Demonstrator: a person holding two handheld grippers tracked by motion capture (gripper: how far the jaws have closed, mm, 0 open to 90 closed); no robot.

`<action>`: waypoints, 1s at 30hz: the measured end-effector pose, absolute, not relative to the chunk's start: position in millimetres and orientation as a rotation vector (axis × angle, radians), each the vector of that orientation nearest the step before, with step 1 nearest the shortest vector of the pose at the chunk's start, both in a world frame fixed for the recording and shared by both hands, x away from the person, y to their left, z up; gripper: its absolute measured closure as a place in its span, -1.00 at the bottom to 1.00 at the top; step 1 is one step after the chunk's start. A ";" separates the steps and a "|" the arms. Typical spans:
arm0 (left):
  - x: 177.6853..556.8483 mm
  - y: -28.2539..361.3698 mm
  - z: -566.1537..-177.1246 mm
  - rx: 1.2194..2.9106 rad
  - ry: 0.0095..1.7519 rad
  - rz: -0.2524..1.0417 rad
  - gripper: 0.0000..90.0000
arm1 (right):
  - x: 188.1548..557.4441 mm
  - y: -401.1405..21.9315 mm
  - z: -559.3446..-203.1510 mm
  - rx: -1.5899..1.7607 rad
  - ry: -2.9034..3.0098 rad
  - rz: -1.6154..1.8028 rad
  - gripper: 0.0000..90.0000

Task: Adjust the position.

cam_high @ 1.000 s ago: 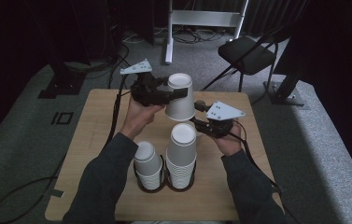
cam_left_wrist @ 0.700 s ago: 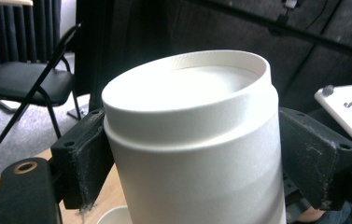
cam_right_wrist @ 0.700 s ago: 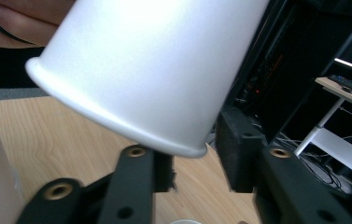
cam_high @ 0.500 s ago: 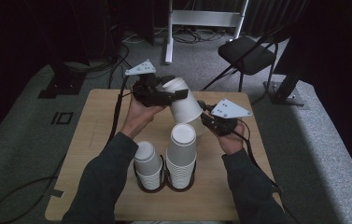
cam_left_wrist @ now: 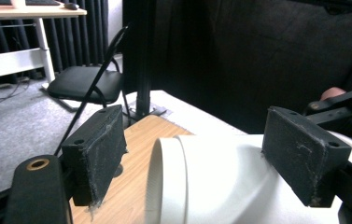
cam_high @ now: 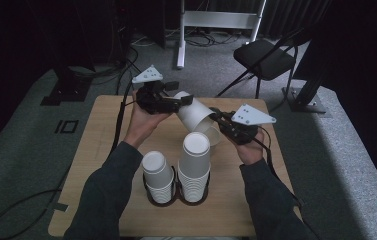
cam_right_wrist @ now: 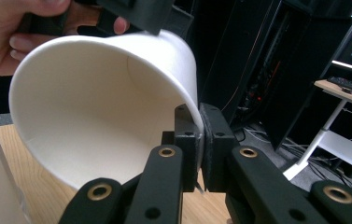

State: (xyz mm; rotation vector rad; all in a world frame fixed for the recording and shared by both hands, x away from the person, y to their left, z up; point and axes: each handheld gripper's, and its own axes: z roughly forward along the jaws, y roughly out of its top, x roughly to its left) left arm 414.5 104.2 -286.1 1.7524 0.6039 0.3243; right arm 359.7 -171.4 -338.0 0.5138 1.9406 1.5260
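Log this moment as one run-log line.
held: paper cup, tilted, above table | right gripper: shut on cup rim | left gripper: jaws just closing, straddle cup base | two cup stacks near person

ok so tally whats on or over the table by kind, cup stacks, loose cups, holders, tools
paper cup stacks: 2, shorter stack, taller stack
loose paper cup: 1, held cup
black cup holder: 1
tools: 2, left tool, right tool
total: 6

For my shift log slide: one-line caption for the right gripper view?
Right gripper pinches the rim of a tilted paper cup, a hand behind it.
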 end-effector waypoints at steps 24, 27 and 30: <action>420.4 108.4 -298.4 1.785 0.621 0.360 -0.40 | 363.9 -168.2 -330.1 0.522 1.929 1.591 0.89; 421.5 107.7 -300.2 1.787 0.629 0.360 -0.36 | 365.0 -167.3 -328.1 0.517 1.927 1.587 0.88; 422.4 107.4 -301.7 1.785 0.636 0.358 -0.31 | 367.2 -167.0 -328.0 0.524 1.929 1.584 0.87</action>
